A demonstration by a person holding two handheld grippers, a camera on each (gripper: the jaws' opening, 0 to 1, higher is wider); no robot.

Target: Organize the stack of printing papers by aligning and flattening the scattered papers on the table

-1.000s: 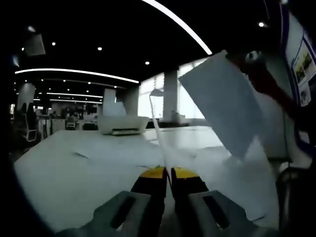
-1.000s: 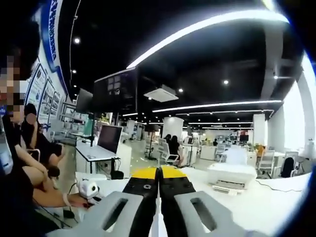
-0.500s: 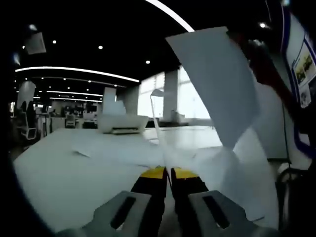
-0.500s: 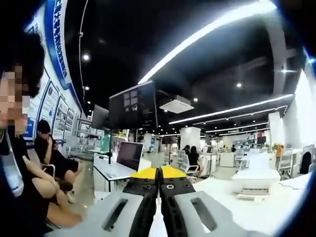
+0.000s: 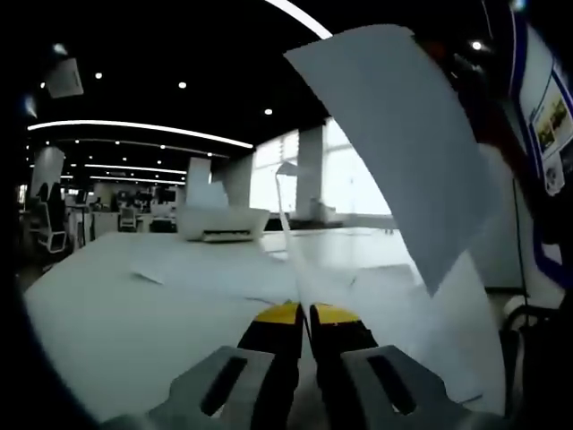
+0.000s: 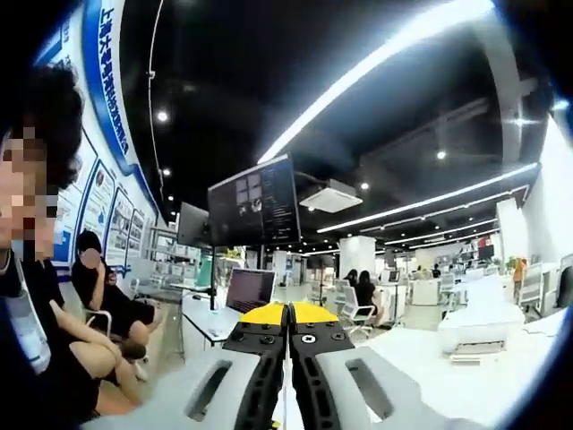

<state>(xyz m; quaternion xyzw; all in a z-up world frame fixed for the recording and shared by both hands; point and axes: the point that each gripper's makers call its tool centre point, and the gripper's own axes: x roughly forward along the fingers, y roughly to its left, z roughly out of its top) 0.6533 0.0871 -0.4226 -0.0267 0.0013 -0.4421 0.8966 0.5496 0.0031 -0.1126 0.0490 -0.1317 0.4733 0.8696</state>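
Note:
My left gripper (image 5: 305, 313) is shut low over the white table (image 5: 116, 322), pinching a paper sheet (image 5: 285, 224) that stands edge-on and rises from its yellow tips. A second large white sheet (image 5: 394, 134) hangs tilted in the air at the upper right, above the table. More loose papers (image 5: 206, 267) lie flat and scattered further back on the table. My right gripper (image 6: 288, 313) is shut and points up into the room. A thin white paper edge (image 6: 286, 408) shows between its jaws.
A white printer (image 5: 222, 224) stands at the far side of the table, seen also as the printer (image 6: 479, 327) in the right gripper view. A seated person (image 6: 103, 300) is at the left, near a desk with a laptop (image 6: 249, 291) under a hanging screen (image 6: 255, 202).
The large sheet at the upper right has swung higher and nearer in the left gripper view. The right gripper view has tilted upward. Both grippers stay shut.

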